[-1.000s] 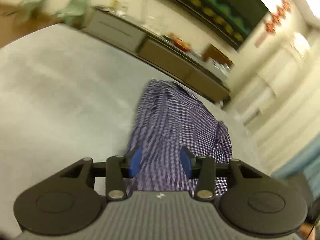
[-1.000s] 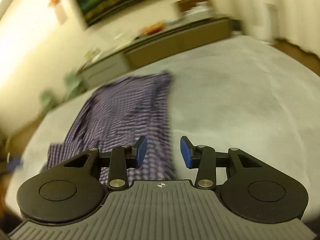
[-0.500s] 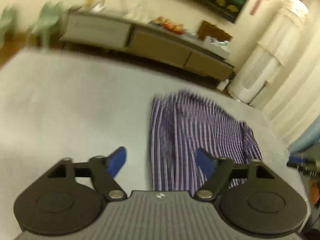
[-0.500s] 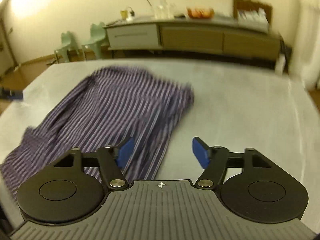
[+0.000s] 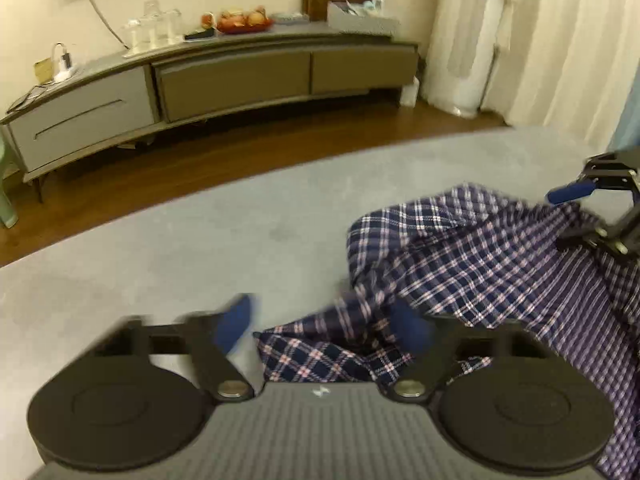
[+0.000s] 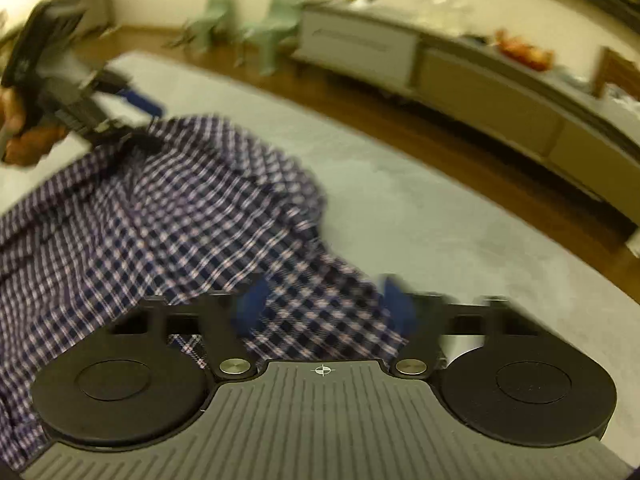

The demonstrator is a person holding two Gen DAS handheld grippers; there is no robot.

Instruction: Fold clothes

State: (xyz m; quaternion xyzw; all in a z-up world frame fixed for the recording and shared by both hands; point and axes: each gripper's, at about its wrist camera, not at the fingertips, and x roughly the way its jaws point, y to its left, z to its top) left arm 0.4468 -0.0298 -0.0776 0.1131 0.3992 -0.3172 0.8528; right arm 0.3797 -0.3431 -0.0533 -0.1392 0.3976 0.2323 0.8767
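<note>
The plaid shirt (image 5: 480,264) is spread in a rumpled heap on the grey surface (image 5: 200,248), navy with pink and white checks, bunched up on the right side of the left wrist view and reaching right down to the near edge. A corner of the cloth is seen lying between the blue fingertips (image 5: 236,322) of the left gripper (image 5: 324,324), and the jaws are held wide apart, released, with nothing pinched between them. Bare grey surface is seen to the left of that gripper.

Over in the right wrist view, the shirt (image 6: 160,216) is humped up on the left and near side, its folds blurred. The right gripper (image 6: 324,304) is spread open too, and the checked fabric is seen running under and between its blue pads (image 6: 252,304) without being clamped. The left gripper is picked out at the far left of this view, at the shirt's far edge, with the hand (image 6: 24,136) glimpsed behind it; whether it touches the cloth there cannot be told through the blur.

Beyond the grey surface a strip of wooden floor (image 5: 180,164) is seen, and behind it a long low sideboard (image 5: 224,76) against the far wall, with glassware and a dish of fruit (image 5: 240,22) on top. Pale curtains (image 5: 540,40) are hung at the far right, and green chairs (image 6: 276,28) are made out at the far left.
</note>
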